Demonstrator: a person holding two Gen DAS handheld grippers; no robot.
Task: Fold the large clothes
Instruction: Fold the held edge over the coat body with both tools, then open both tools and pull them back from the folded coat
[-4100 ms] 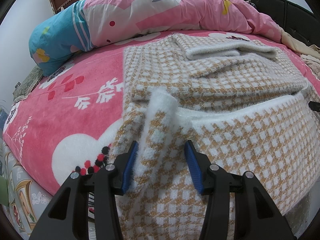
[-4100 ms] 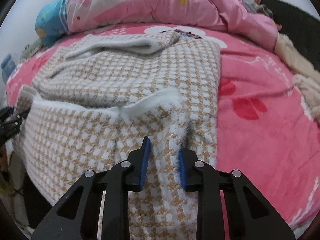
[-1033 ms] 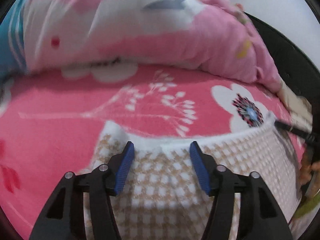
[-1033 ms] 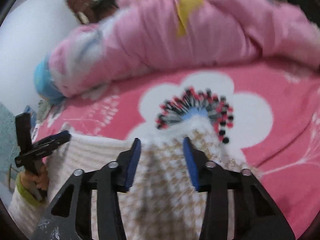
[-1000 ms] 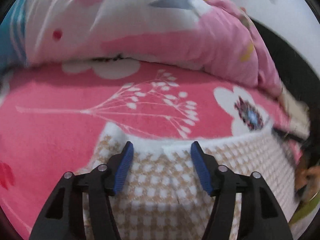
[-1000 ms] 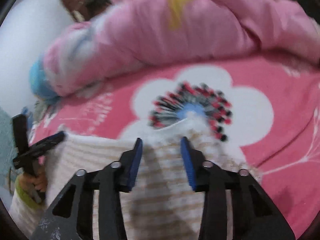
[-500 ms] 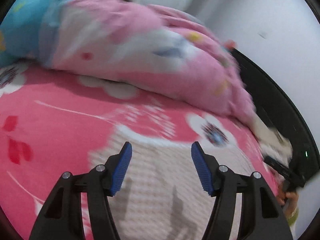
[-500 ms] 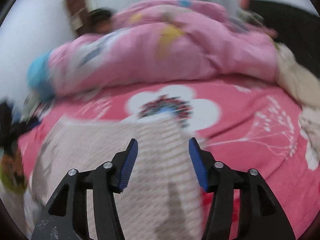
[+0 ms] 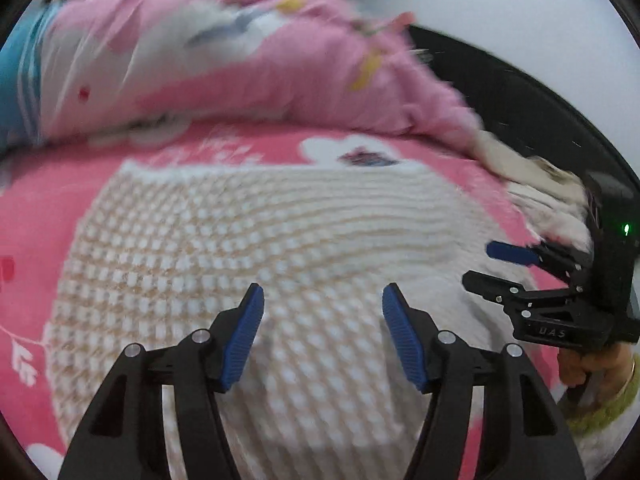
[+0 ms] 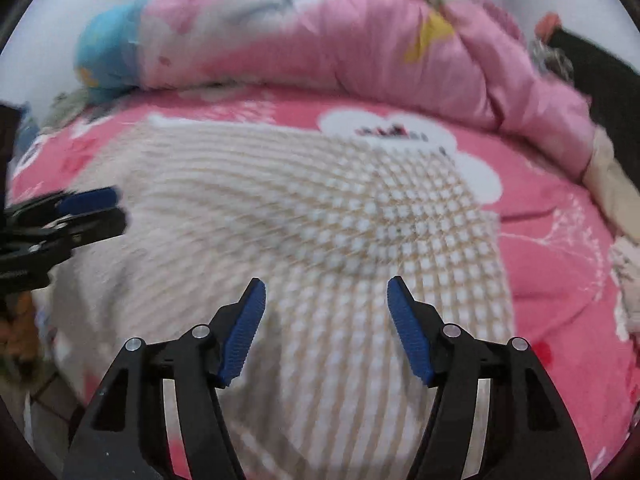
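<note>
Right tongs [image 10: 326, 316] opening, nothing between the pads, above the checked garment [image 10: 300, 220] lying flat on the pink bed [image 10: 560, 248]. Left tongs [image 10: 92, 208] at garment's left edge. Quilt [image 10: 320, 36] along far edge.

Tan-and-white checked garment [image 9: 280, 240], folded flat on pink bedspread [image 9: 36, 208]

One checked garment [image 9: 280, 240], one pink quilt [image 9: 240, 72], one bedspread [image 9: 32, 208], and two hand-held grippers [image 9: 322, 328] [image 10: 326, 320].

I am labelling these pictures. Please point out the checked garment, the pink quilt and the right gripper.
checked garment [image 9: 248, 248]: left wrist view, its flat middle.
pink quilt [image 10: 320, 40]: right wrist view, its bulging front.
right gripper [image 10: 326, 326]: right wrist view, gap between its opening fingertips.
</note>
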